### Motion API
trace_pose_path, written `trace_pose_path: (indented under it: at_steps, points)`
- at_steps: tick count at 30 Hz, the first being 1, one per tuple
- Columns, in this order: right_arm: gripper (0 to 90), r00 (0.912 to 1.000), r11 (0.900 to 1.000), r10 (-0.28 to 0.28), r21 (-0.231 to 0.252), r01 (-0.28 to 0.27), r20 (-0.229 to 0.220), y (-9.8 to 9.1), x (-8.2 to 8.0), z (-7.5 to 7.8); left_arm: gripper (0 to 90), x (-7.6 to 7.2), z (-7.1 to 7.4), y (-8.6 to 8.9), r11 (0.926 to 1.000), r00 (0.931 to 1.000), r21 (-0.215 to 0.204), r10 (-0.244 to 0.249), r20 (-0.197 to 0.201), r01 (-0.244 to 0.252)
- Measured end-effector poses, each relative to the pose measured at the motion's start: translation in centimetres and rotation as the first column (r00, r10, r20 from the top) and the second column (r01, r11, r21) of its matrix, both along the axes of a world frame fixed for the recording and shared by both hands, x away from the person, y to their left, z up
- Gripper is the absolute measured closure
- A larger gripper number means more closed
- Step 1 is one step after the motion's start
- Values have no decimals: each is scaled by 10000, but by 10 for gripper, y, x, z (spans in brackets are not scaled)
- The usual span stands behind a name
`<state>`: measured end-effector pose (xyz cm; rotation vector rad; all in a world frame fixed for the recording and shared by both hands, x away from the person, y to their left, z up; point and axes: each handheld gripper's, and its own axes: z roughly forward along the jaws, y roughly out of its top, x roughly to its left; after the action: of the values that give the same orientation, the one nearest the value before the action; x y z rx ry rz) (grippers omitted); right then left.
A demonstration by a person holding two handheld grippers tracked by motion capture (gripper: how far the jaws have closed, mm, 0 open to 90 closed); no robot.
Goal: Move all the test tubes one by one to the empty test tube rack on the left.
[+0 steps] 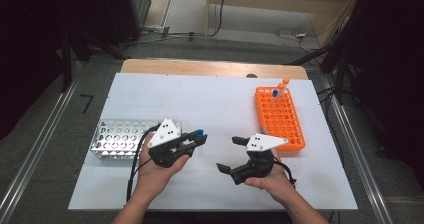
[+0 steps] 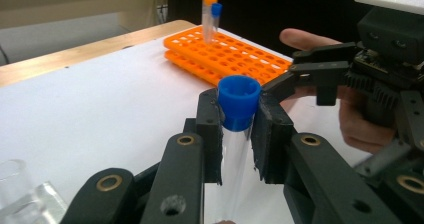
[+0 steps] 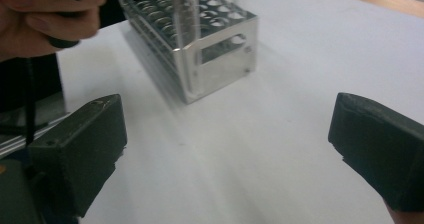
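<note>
Item: clear tube [image 2: 235, 149] with a blue cap [image 2: 239, 100]. It was clamped between the two black jaws of the left gripper [image 1: 196, 139], cap end standing past the jaw tips, above the white table sheet [image 1: 210, 104] near the middle, a little left of centre. In the left gripper view the pads [image 2: 212, 134] pressed on the tube just under the cap from both sides.

Item: right gripper [image 1: 231, 154]. Its jaws stood wide apart with nothing between them, held in the right hand [image 1: 272, 181] at the near edge, right of centre, jaw tips pointing left toward the left gripper and close to it without touching.

Item: left hand [image 1: 155, 171], near side, cupping the left gripper from beneath.

Item: metal rack [image 1: 120, 139], silver with round holes, at the left of the sheet, just beside the left gripper's body.

Item: orange rack [image 1: 280, 119], at the right, far half of the sheet. At its far end stood three capped tubes: two with orange caps [image 1: 286, 81] and one with a blue cap [image 1: 275, 93].
</note>
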<state>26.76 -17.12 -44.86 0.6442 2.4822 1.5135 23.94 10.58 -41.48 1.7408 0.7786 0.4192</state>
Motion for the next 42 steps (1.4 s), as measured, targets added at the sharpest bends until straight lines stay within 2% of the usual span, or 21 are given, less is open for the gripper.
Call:
trace_pose_path:
  at_steps: [3,10,23,30,35,42]
  points:
    - [8,9994,9994,-356,49,356,-57,-10,3,0,769,1,2,7,9998,9998,-46,193,75,-193]
    - [9,9960,9963,-860,71,859,235,-36,6,2,768,6,8,27,9970,9970,-179,757,188,-753]
    - [9,9849,9854,-1703,99,1700,314,-82,5,-2,769,17,13,59,9846,9846,-282,1730,253,-1723]
    - [8,9773,9777,-2096,202,2090,317,-98,9,-3,768,20,14,79,9730,9731,-378,2288,281,-2277]
    - [9,9736,9740,-2262,230,2256,293,-105,12,-3,769,22,13,92,9622,9620,-298,2714,301,-2706]
    - [9,9691,9692,-2450,335,2440,283,-111,15,-4,769,31,6,100,9486,9479,-220,3162,394,-3156]
